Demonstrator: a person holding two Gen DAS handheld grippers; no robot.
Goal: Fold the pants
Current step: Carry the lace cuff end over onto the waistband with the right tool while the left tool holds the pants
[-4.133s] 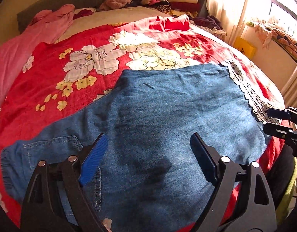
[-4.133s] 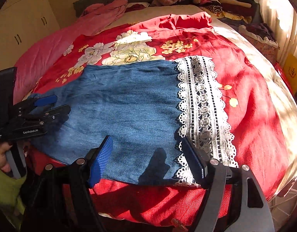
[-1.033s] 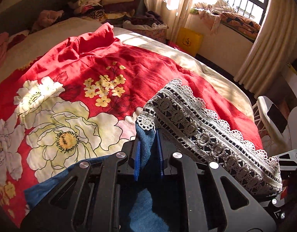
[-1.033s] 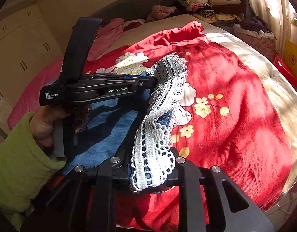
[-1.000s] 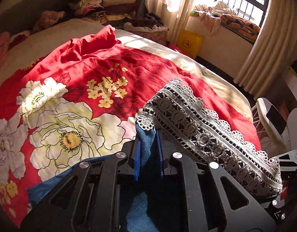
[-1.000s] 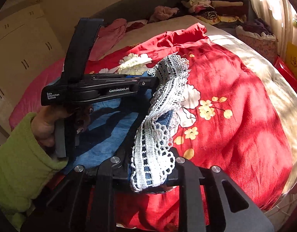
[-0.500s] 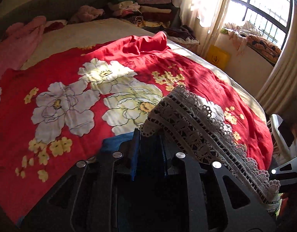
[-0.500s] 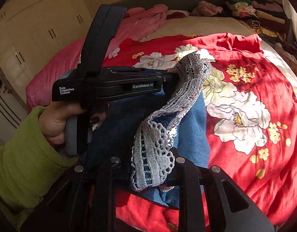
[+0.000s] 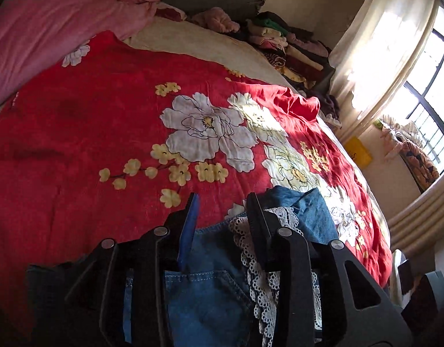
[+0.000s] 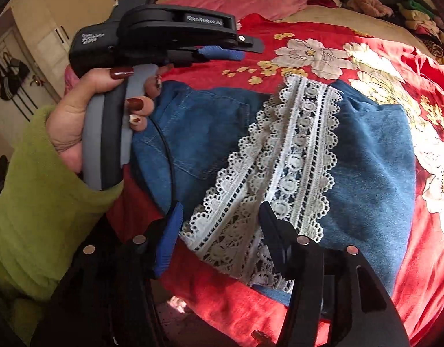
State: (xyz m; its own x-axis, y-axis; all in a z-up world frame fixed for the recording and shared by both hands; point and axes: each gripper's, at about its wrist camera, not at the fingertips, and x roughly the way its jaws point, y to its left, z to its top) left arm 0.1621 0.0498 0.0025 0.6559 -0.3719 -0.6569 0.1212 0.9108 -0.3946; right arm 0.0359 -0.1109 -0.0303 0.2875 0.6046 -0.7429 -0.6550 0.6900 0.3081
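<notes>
Blue denim pants (image 10: 366, 150) lie folded on a red floral bedspread (image 10: 323, 31). Their white lace hem (image 10: 294, 150) rests across the pocket end. My right gripper (image 10: 222, 225) hovers over the near end of the lace. Its jaws are opening and the pads stand clear of the cloth. A hand in a green sleeve (image 10: 33, 202) holds my left gripper (image 10: 248, 49) above the far edge of the pants. In the left wrist view my left gripper (image 9: 223, 217) is also opening, with the denim (image 9: 210, 289) and lace (image 9: 259, 283) lying loose below its fingers.
A pink blanket (image 9: 48, 43) lies along the far left of the bed. Stacked folded clothes (image 9: 285, 43) sit at the far corner beside a curtained window (image 9: 381, 43). Cream cupboards (image 10: 48, 43) stand to the left. The bed's near edge drops off just below the pants.
Both grippers carried the lace hem leftward across the pants to the pocket end, then opened and let it go. The hem now lies flat on the denim.
</notes>
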